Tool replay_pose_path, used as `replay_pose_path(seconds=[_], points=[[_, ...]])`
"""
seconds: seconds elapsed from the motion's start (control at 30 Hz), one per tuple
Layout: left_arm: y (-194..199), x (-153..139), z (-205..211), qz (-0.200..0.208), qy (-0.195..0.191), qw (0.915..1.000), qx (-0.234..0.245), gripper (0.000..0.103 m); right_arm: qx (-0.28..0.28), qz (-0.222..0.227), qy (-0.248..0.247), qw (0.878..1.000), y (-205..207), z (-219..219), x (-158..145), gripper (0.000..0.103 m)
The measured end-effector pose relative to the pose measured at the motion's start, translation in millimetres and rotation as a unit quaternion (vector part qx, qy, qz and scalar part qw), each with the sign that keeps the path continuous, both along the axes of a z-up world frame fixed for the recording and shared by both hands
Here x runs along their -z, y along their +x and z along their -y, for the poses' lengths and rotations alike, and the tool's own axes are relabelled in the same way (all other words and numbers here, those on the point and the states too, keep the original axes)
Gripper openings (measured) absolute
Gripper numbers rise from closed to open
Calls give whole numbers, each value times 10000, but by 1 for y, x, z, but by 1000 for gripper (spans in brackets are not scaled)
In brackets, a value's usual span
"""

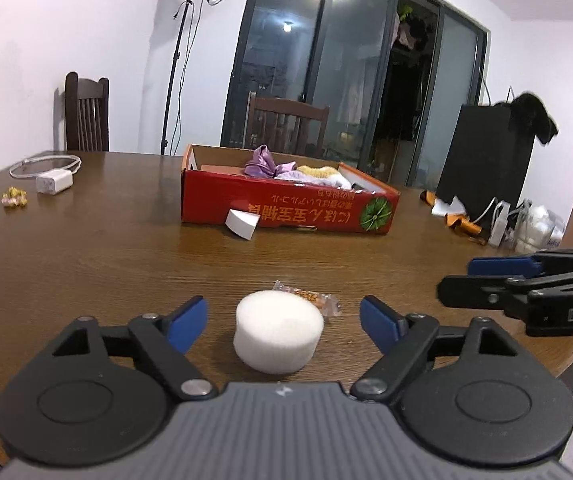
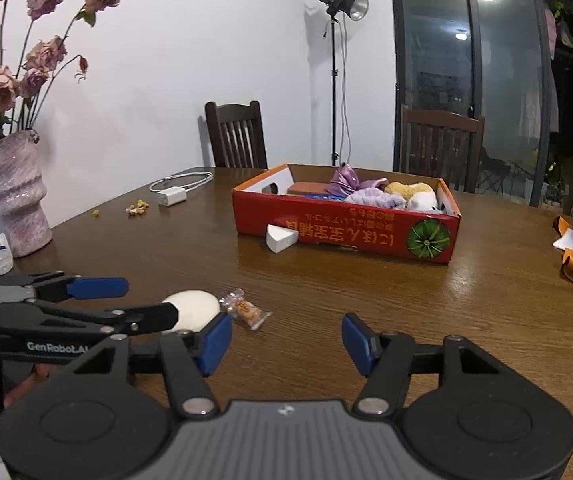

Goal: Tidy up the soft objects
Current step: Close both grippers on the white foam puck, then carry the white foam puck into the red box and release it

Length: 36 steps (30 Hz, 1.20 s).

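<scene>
Wooden surface (image 1: 106, 248): red box (image 1: 286, 210) already holds soft items; white sponge (image 1: 278, 330) remains outside, between the spread, empty left tongs (image 1: 283, 320). Right tongs (image 2: 286, 338) likewise released, empty.

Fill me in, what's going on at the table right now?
A person is sorting soft items into the red box, which already holds plush and fabric pieces. The left gripper is open around the round white sponge, not yet closed. The right gripper is open and empty. A wrapped candy lies beside the sponge.
</scene>
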<state>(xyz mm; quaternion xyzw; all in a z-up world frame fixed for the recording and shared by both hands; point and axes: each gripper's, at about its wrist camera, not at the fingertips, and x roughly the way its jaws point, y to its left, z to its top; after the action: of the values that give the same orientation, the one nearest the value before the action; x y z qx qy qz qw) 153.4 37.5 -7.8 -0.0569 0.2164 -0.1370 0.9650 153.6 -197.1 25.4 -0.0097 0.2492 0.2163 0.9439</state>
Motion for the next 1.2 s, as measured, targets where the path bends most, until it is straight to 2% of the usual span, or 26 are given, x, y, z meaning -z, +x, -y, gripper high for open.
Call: replay_pose_path(seconds=[0.1, 0.17, 0.23, 0.3, 0.33, 0.37, 0.4, 0.5, 0.6, 0.7, 0.8, 0.87, 0.93, 1.07, 1.2], points=[[1, 2, 1, 96, 14, 10000, 22, 83, -98, -15, 91, 9999, 8, -5, 4, 58], [8, 5, 5, 28, 169, 9999, -5, 81, -117, -134, 51, 9998, 17, -10, 12, 50], [18, 9, 9, -94, 220, 9997, 20, 80, -72, -235, 82, 9997, 23, -12, 19, 49], [28, 13, 14, -215, 296, 9993, 51, 72, -45, -327, 140, 9994, 28, -11, 25, 49], [33, 15, 16, -295, 358, 9989, 85, 59, -42, -359, 142, 9992, 30, -10, 27, 49], [37, 17, 18, -371, 393, 9985, 134, 54, -43, -388, 133, 9991, 32, -9, 29, 48], [38, 18, 17, -359, 367, 9986, 154, 55, -26, -412, 145, 9990, 35, -8, 30, 48], [36, 17, 8, -461, 61, 9984, 327, 58, -137, -545, 431, 9975, 47, -7, 31, 46], [34, 13, -13, -705, -568, 9944, 545, 57, -369, -777, 779, 9932, 62, -14, 35, 43], [36, 10, -33, -880, -926, 9911, 374, 53, -624, -1048, 933, 9881, 75, -28, 44, 41], [45, 11, -43, -1097, -1248, 9854, 373, 44, -803, -1188, 1052, 9841, 83, -39, 51, 37], [55, 17, -44, -1339, -1341, 9809, 430, 31, -919, -1254, 1156, 9811, 88, -42, 51, 26], [59, 19, -43, -1351, -1319, 9812, 411, 26, -1059, -1322, 1263, 9774, 91, -43, 51, 17], [72, 15, -47, -1456, -1589, 9756, 424, 20, -1022, -1345, 1267, 9775, 96, -42, 47, 16], [102, -16, -42, -986, -1476, 9826, 543, 20, -997, -990, 1332, 9811, 116, -37, 20, 16]])
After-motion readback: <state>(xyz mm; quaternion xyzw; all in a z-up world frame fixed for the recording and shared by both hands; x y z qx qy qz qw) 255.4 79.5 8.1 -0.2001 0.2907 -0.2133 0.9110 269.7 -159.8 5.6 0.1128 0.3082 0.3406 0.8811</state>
